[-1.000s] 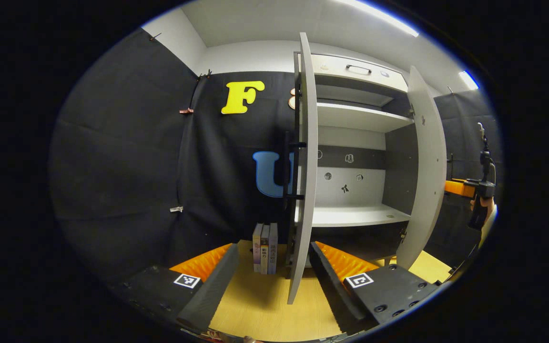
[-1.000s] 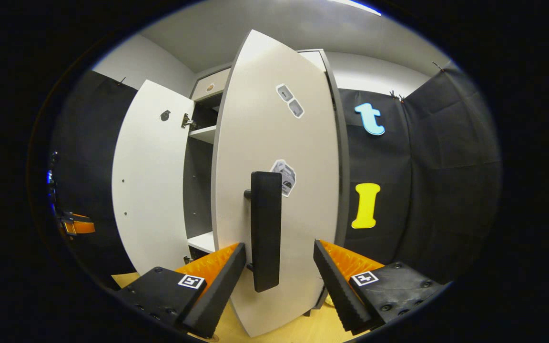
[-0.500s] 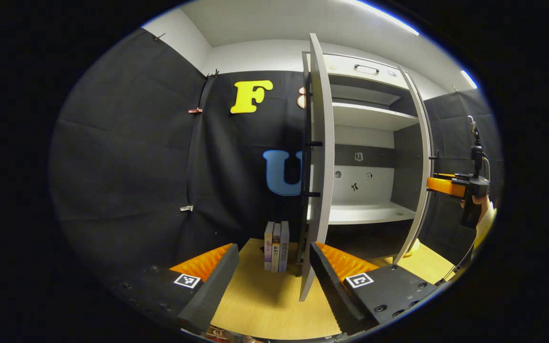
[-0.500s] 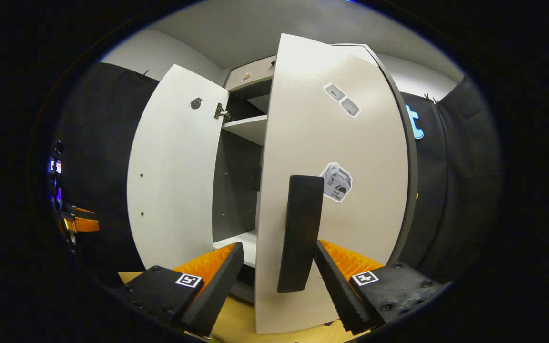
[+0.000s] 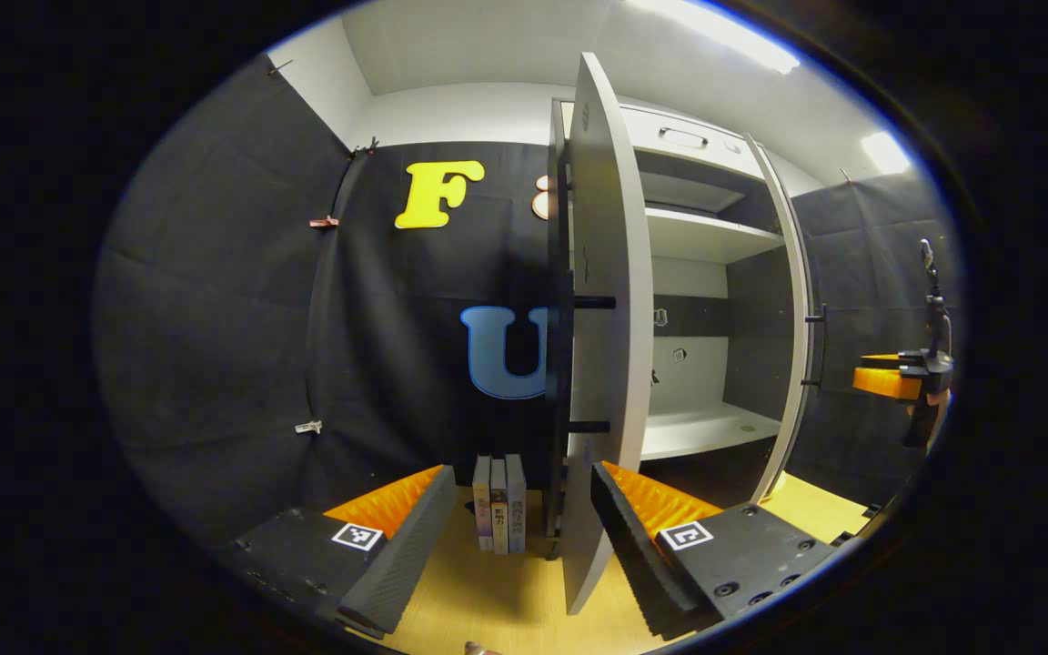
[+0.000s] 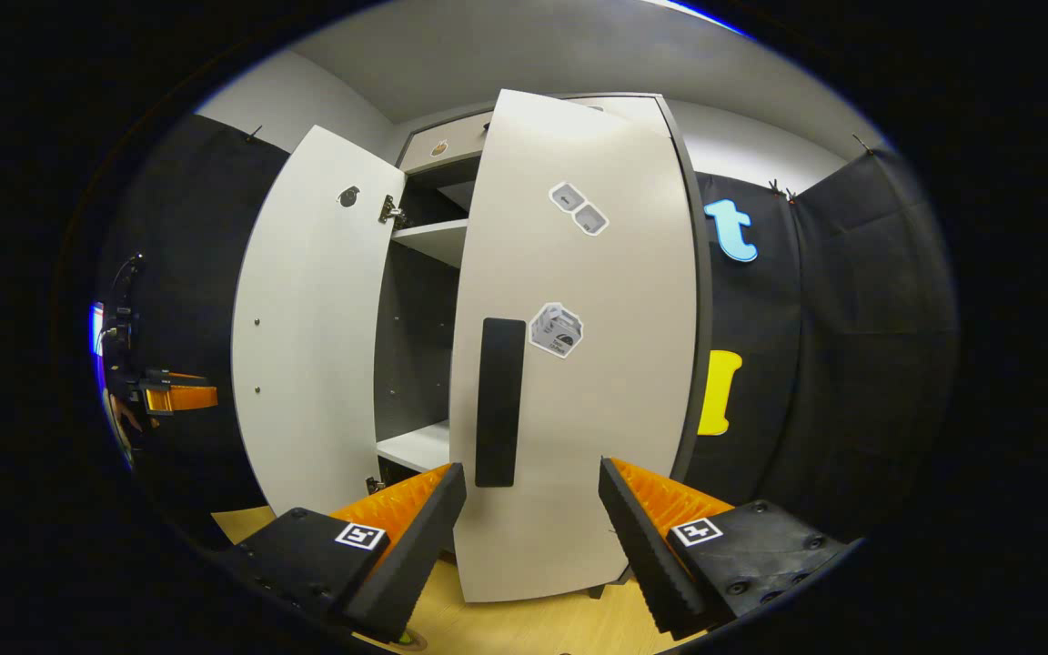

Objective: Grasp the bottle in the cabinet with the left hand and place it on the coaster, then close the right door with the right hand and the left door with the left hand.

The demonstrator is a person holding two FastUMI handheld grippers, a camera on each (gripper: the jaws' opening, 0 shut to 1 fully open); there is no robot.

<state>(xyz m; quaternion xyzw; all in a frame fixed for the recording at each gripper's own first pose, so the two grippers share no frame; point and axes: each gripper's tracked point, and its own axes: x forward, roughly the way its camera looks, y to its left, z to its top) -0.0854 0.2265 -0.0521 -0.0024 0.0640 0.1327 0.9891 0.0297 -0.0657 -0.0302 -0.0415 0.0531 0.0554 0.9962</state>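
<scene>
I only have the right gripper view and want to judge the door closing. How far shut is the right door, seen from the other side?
Observer: In the left gripper view the right door stands ajar; a shelf shows between the doors.
Operator: Is my claw on its handle?
Observer: No. The right claw hangs apart from the handle.
Operator: Anything by the left door?
Observer: Three books stand upright beside the left door, just ahead of the open left claw.

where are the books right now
In the left gripper view, the three books stand upright on the wooden surface against the black wall cloth, just left of the open left door.
</scene>
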